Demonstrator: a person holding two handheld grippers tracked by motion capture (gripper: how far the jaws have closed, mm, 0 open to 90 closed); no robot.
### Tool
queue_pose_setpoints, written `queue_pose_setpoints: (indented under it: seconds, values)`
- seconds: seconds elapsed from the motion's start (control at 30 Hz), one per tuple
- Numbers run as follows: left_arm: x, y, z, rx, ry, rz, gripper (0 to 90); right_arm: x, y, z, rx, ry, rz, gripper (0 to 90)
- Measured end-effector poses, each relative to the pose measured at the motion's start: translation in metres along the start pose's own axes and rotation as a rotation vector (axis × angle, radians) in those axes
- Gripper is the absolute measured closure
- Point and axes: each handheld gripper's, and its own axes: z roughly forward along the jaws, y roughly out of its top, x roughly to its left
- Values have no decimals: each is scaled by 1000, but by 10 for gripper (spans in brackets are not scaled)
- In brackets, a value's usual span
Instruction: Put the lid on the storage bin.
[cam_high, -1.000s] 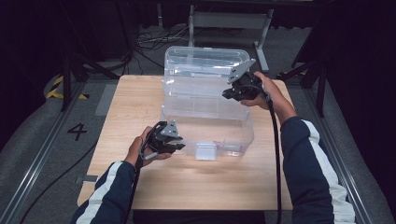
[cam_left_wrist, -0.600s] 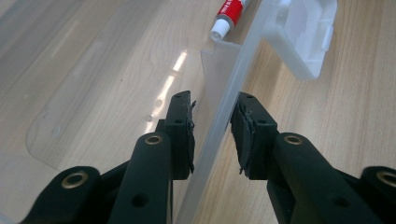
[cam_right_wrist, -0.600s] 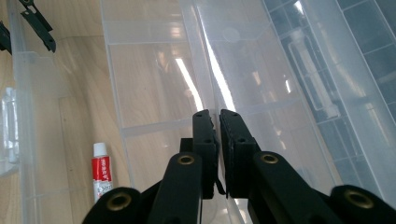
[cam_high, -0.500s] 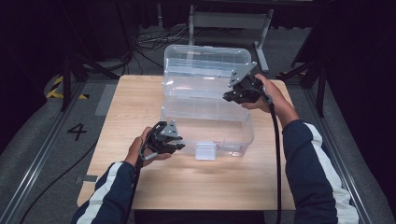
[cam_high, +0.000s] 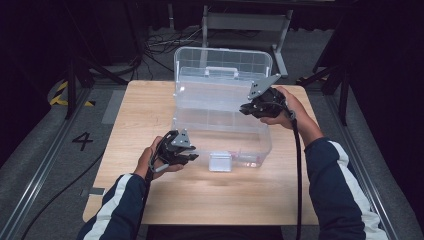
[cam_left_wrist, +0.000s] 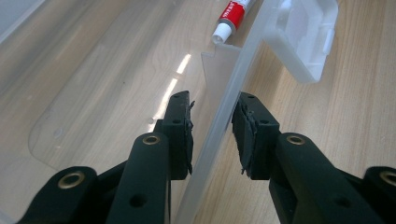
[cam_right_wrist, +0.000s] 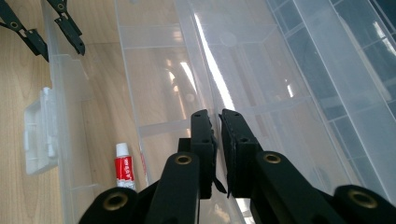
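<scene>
Fingers of the left gripper (cam_left_wrist: 212, 135) stood apart astride the front wall of the clear box (cam_high: 220, 117) on the surface (cam_high: 150, 107). The right gripper (cam_right_wrist: 216, 140) pinched the box's right wall. Inside lay a tube (cam_right_wrist: 124, 167).

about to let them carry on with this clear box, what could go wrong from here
1. The left hand-held gripper straddles the thin front wall of the clear plastic box with its jaws apart; closing off-centre could flex the wall or slip.
2. The right hand-held gripper pinches a thin clear inner part near the open lid; a pull could tip the light box.
3. The red-and-white tube lies loose inside and could roll.
</scene>
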Motion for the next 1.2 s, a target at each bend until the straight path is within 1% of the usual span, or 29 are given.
queue_pose_setpoints:
  seconds: [0.03,0.1,0.13,0.23,0.27,0.3,0.33,0.37,0.47,0.5,0.53,0.6,0.67,0.7,0.77,0.83,0.87,0.93,0.97,1.0,1.03,1.13,1.17,1.2]
  values:
    - [0,0,0,-1,0,0,682,1,0,0,2,-11,-1,832]
    - [0,0,0,-3,0,-4,680,3,0,0,5,-14,-2,831]
    - [0,-1,0,-6,0,-5,680,4,0,0,6,-22,-13,830]
    - [0,-1,0,-11,1,-2,679,5,-2,-1,-3,-8,-1,829]
    - [0,-2,0,-23,-1,-2,679,5,-3,-2,-4,-7,-2,830]
    - [0,-3,0,-34,-4,-15,679,7,-3,-2,-3,-5,2,829]
    - [0,-3,0,-40,-7,-22,680,7,-3,-2,-6,-8,-6,828]
    - [0,-3,0,-40,-6,-22,680,9,-4,-2,-2,-9,3,829]
    - [0,-3,0,-42,-5,-20,680,11,-5,-3,-5,-6,-5,827]
    - [0,-3,0,-43,-5,-20,679,13,-5,-3,-7,-9,1,826]
    - [0,-3,0,-44,-4,-22,676,14,-7,-3,-10,-13,-4,825]
    - [0,-4,0,-53,-11,-27,673,16,-8,-4,-15,-14,3,823]
    - [0,-4,0,-54,-10,-32,673,17,-8,-4,-21,-17,-1,822]
    - [0,-4,0,-57,-8,-33,669,21,-9,-4,-25,-32,-6,818]
    - [0,-4,0,-58,-7,-29,668,21,-10,-4,-27,-35,-4,813]
    - [0,-4,0,-57,-10,-29,670,21,-14,-4,-50,-25,3,813]
    - [0,-4,0,-57,-11,-27,670,21,-15,-3,-64,-18,17,814]
    - [0,-3,0,-39,-6,-22,672,21,-18,-3,-82,1,31,814]
    - [0,-2,0,-24,-5,-7,673,21,-18,-4,-82,1,32,814]
    - [0,0,0,2,-2,9,676,22,-19,-4,-84,0,32,814]
    - [1,1,0,16,-8,12,682,23,-19,-4,-84,4,30,813]
    - [1,2,0,23,-13,18,689,24,-19,-3,-87,1,33,811]
    - [2,4,0,43,-18,28,698,24,-19,-3,-87,0,28,811]
    - [2,4,0,51,-21,30,702,25,-19,-3,-85,2,31,810]
